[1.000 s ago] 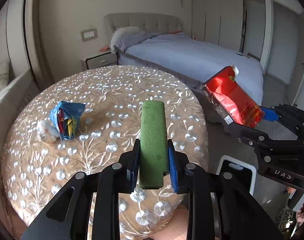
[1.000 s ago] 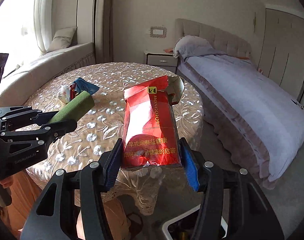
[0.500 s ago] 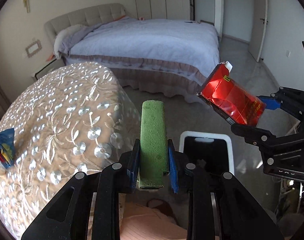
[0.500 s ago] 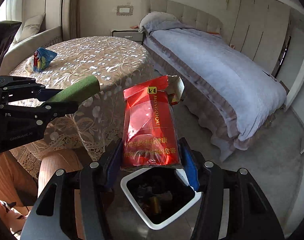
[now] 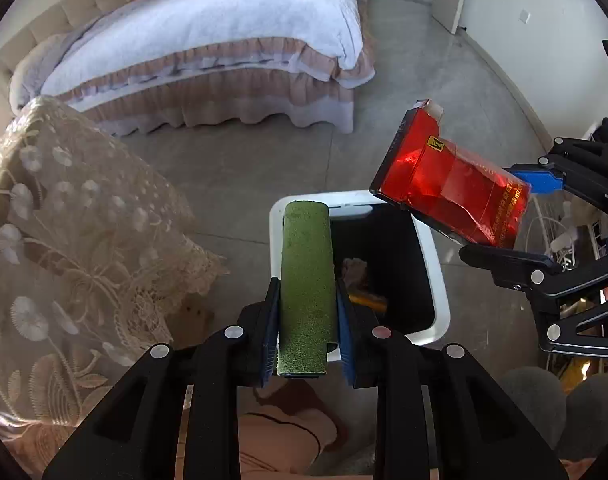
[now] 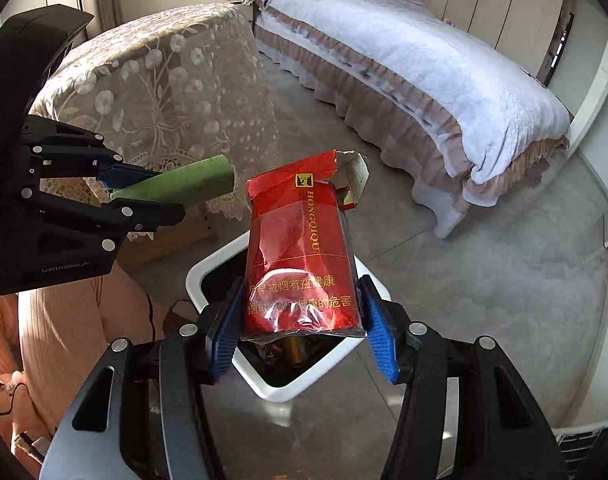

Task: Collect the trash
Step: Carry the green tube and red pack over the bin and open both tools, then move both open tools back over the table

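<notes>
Grey floor lies below both tools, with a white-rimmed trash bin standing on it. My left tool is clamped on a green roll, held above the bin's near-left rim. My right tool is clamped on a red cigarette pack, directly over the bin opening. A lace-draped bench stands left of the left tool, a bed beyond.

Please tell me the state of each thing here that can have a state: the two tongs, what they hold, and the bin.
Left tongs: shut on the green roll.
Right tongs: shut on the red packet.
Red packet: top torn open, crumpled.
Bin: open, trash inside.
</notes>
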Tool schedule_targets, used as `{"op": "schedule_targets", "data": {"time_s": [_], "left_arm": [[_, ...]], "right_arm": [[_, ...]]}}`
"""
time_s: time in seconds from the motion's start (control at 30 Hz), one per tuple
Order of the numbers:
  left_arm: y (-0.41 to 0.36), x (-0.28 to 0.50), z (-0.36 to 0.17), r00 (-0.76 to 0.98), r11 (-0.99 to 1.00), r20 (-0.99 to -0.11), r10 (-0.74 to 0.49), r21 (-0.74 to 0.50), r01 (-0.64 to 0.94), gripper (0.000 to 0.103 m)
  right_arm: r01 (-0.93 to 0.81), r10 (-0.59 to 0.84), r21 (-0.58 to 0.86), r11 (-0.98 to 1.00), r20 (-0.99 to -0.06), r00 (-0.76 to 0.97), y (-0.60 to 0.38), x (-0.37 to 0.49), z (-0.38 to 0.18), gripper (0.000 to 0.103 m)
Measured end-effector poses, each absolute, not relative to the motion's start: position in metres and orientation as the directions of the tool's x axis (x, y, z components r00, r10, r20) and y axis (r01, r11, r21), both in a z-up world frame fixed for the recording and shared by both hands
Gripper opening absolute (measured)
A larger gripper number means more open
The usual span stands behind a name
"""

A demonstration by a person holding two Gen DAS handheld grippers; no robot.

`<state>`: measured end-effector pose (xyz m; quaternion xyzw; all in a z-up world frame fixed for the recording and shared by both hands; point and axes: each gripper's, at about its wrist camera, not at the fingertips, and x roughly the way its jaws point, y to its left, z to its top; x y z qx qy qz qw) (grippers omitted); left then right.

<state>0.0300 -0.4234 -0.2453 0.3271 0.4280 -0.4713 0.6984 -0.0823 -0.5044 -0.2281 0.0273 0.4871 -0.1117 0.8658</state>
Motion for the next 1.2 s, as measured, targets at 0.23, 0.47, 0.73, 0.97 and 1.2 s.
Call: {"op": "schedule_targets", "data": {"time_s": [0.23, 0.47, 0.73, 0.97, 1.2], "left_arm": [[-0.454, 0.031, -0.301, 0.121, 0.240, -0.948, -0.295, 0.048, 0.969, 0.025], [-0.463, 0.029, -0.323, 0.081, 0.190, -0.961, -0.263, 0.030, 0.981, 0.098], [-0.456, 0.020, -0.307, 0.117, 0.163, -0.939, -0.322, 0.067, 0.984, 0.098], [-0.439, 0.027, -0.270, 0.174, 0.216, -0.898, -0.403, 0.091, 0.972, 0.098], [-0.408, 0.033, -0.221, 0.248, 0.294, -0.835, -0.491, 0.109, 0.950, 0.098]], "right_arm": [[0.196, -0.151, -0.074, 0.978, -0.897, 0.414, -0.516, -0.078, -0.279, 0.057], [0.154, -0.187, -0.140, 0.978, -0.916, 0.355, -0.519, -0.083, -0.308, 0.098], [0.161, -0.244, -0.196, 0.967, -0.895, 0.374, -0.510, -0.083, -0.297, 0.098], [0.153, -0.301, -0.260, 0.954, -0.832, 0.465, -0.499, -0.078, -0.260, 0.098], [0.166, -0.330, -0.287, 0.943, -0.760, 0.560, -0.484, -0.069, -0.215, 0.098]]}}
